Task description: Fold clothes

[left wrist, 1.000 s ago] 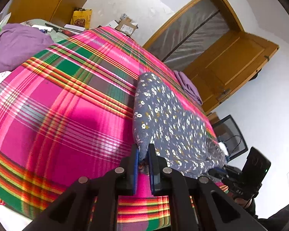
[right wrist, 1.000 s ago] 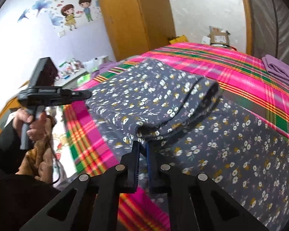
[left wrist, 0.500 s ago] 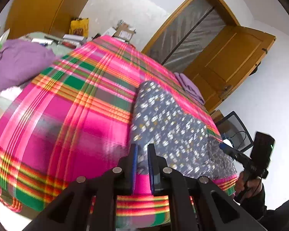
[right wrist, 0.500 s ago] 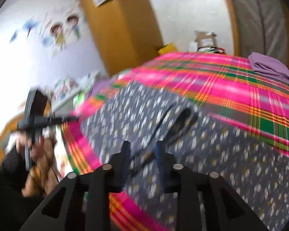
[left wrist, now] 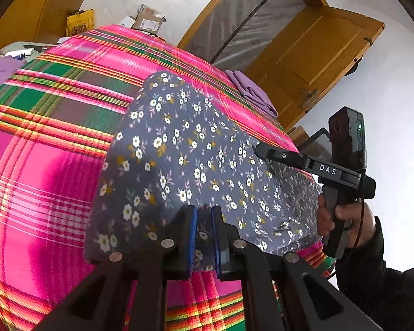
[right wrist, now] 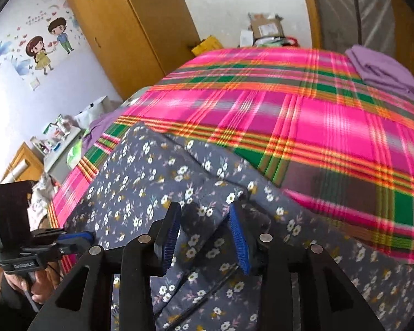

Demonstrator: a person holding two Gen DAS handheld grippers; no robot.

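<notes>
A grey-blue cotton garment printed with small white and yellow flowers (left wrist: 185,149) is lying on a bed covered by a pink, green and orange plaid blanket (left wrist: 49,143), near the blanket's front edge, and one fold is being finished. The left gripper (left wrist: 204,237) is pinching the near hem of the garment, its blue-padded jaws nearly together with floral cloth between them, so the cloth appears clamped. The right gripper (right wrist: 205,234) is hovering over the doubled layer; its jaws have just been opening and then closing a little, and they are now standing apart with a ridge of floral cloth lying loosely between the blue pads (right wrist: 169,234), which are not pressing on it. In the left wrist view the person's hand (left wrist: 342,218) is holding the right gripper's handle over the garment's far side. A folded lilac cloth (right wrist: 383,69) is resting well apart, at the far edge of the blanket. My judgement is that a fold has been laid and released on the right while the left is holding its corner. The next move probably calls for the right jaws finding a fresh edge, closing on it, and both hands carrying the cloth over evenly.
</notes>
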